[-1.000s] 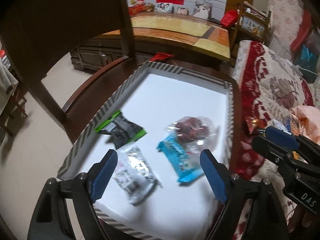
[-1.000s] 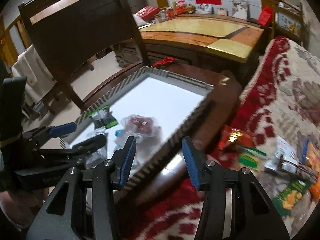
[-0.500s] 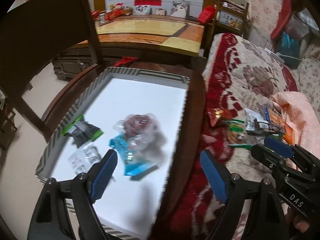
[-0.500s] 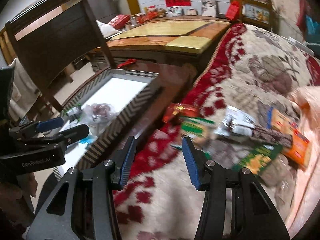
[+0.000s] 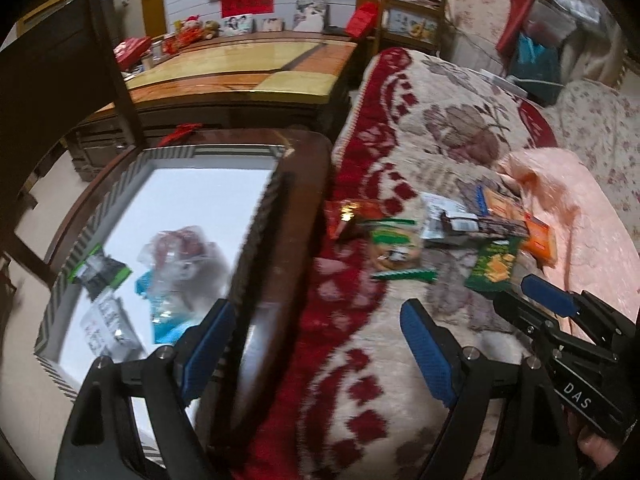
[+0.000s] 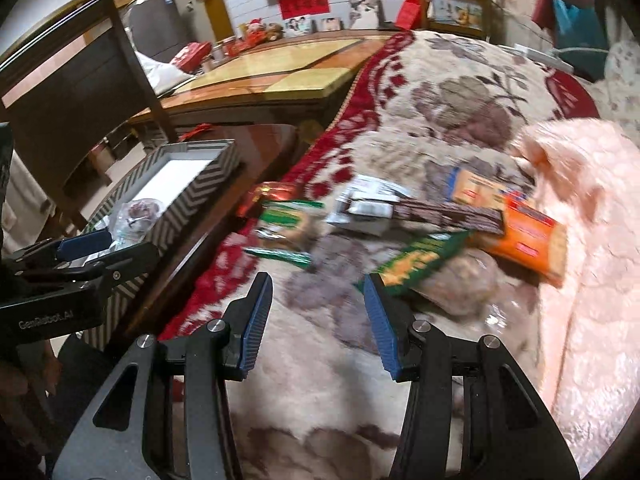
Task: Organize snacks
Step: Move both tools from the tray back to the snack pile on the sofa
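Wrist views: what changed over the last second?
Both hand-held grippers swung off the tray toward the snack pile on the blanket: the left hand-held gripper now straddles the table edge, and the right hand-held gripper sits just short of the green packet. Nothing was gripped or released. Unchanged: both sets of jaws open and empty, and four snacks in the tray.

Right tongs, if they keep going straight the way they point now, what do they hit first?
Probably the blanket just short of the snacks; beyond it, the green cracker packet lies nearest the right tongs. Depth is unclear.
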A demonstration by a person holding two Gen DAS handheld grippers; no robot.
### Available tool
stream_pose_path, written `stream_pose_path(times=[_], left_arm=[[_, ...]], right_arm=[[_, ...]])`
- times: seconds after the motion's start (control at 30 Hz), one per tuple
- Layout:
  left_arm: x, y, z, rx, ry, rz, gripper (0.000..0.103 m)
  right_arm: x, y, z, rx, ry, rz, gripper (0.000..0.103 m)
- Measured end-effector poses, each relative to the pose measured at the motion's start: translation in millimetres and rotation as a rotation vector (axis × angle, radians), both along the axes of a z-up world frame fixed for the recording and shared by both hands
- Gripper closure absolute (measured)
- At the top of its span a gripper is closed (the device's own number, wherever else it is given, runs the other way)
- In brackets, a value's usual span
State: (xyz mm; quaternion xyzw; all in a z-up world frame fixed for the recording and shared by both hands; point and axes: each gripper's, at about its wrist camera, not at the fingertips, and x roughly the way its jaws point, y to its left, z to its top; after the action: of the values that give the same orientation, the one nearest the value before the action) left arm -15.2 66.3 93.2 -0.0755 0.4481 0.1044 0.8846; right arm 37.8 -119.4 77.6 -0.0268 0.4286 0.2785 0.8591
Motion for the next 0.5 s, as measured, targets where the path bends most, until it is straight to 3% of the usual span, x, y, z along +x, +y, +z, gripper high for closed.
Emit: stream_pose_path(times=[0.5], left_arm=[[16.8, -43.2, -12.6, -0.033, 0.031, -0.107, 0.017]], right_arm=[[1.9, -72.6, -24.0, -0.005, 0.049, -0.118, 0.055]])
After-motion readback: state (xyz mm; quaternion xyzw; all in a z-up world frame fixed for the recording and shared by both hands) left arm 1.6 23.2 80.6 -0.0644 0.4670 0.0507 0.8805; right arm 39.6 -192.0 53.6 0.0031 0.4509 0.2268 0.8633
